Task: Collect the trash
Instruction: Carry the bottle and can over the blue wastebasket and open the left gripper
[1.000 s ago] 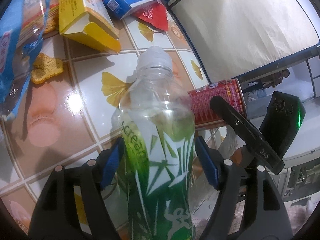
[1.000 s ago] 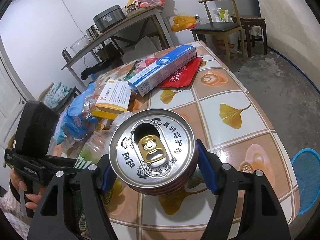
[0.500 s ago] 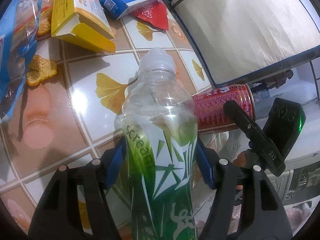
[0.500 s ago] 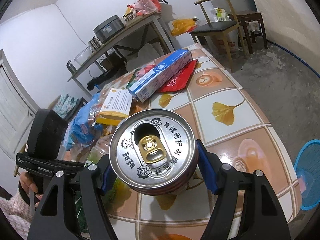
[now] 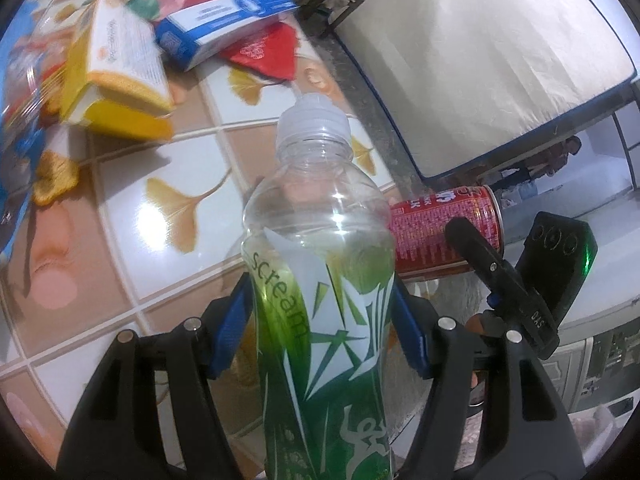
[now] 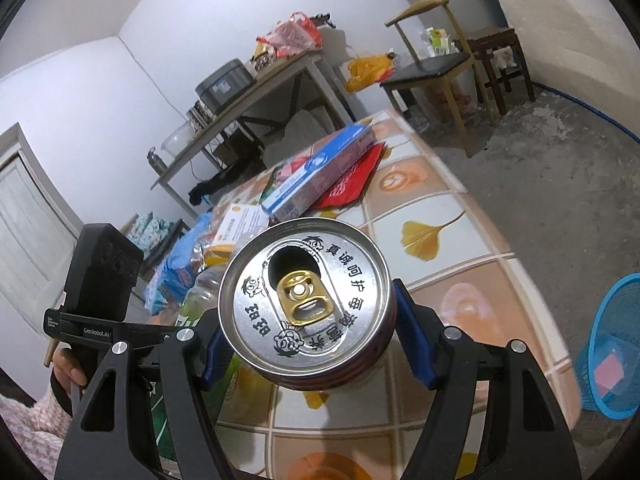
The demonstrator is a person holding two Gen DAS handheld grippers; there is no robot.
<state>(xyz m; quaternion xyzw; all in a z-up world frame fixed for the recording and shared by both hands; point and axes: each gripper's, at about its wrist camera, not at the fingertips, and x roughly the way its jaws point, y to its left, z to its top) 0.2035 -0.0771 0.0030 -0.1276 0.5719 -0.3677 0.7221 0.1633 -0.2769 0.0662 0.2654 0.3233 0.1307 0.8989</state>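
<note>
A clear plastic bottle with a green and white label and a white cap stands upright between the blue pads of my left gripper, which is shut on its labelled body above the tiled table. My right gripper is shut on a red drink can, whose opened silver top faces the camera. In the left wrist view the can lies sideways just right of the bottle. The right wrist view shows the bottle low on the left, behind the can.
On the table lie a yellow box, a blue and white box, a red packet, a blue bag and a cracker. A blue mesh basket stands on the floor right of the table. A chair stands behind.
The left pads have closed onto the bottle and it has risen, with the boxes sliding down the view. The right gripper carried the can sideways, bringing more of the blue basket into view.
</note>
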